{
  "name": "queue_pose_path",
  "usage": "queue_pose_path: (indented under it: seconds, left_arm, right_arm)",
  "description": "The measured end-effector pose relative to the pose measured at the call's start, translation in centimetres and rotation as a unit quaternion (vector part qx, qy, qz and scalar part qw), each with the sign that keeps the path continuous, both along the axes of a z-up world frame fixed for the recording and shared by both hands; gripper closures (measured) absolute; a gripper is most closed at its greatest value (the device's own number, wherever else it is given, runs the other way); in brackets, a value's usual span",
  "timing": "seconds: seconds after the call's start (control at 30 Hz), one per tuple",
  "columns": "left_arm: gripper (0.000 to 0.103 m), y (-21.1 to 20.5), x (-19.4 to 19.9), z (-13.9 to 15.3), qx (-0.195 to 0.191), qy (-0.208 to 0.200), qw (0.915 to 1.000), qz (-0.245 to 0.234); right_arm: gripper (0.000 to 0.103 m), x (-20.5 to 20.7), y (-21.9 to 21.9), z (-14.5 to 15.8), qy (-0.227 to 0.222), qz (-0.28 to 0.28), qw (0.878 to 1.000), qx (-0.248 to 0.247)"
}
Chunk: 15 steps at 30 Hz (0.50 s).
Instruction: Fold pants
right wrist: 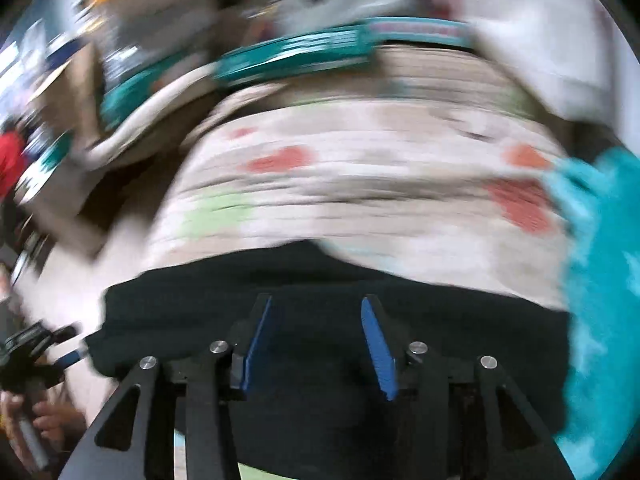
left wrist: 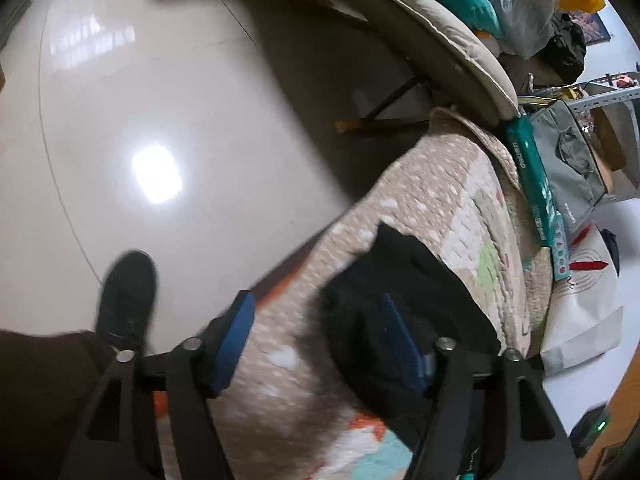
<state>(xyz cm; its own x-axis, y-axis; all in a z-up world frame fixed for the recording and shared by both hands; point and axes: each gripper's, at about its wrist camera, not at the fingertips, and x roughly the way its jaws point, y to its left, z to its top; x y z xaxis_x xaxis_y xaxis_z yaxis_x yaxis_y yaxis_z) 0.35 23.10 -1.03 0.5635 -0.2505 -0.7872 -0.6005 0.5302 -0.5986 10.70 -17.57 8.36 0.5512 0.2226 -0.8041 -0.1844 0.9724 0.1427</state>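
Floor [left wrist: 168, 112]: glossy pale tiles, wide open room to the left of and ahead of the left hand-held gripper; a black shoe [left wrist: 128, 296] stands on it near the left finger.
Quilt [left wrist: 432, 200]: patterned beige cover with orange, green and white patches; its rounded edge falls toward the floor just ahead of the left hand-held gripper.
Pants [right wrist: 320, 292]: black, lying on the quilt directly under and ahead of the right hand-held gripper; their far edge runs across the view, with bare quilt beyond it.
Teal cloth [right wrist: 600, 280]: at the right of the right hand-held gripper, beside the pants' edge.
Left hand-held gripper [left wrist: 316, 336]: released, fingers wide apart; the right finger is over the black fabric, the left over the quilt edge.
Right hand-held gripper [right wrist: 316, 344]: released, blue pads apart above the pants; the view is blurred.
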Motion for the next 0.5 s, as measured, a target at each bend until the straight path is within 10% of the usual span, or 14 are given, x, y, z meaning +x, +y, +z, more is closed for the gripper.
queue_pose_path:
  seconds: [0.5]
  left_arm:
    - [0.029, -1.2, 1.8, -4.8, -0.09, -0.008, 0.9959, -0.004]
  right_arm:
    - [0.047, 4.7, 26.0, -5.1, 0.11, 0.303, 0.943, -0.079]
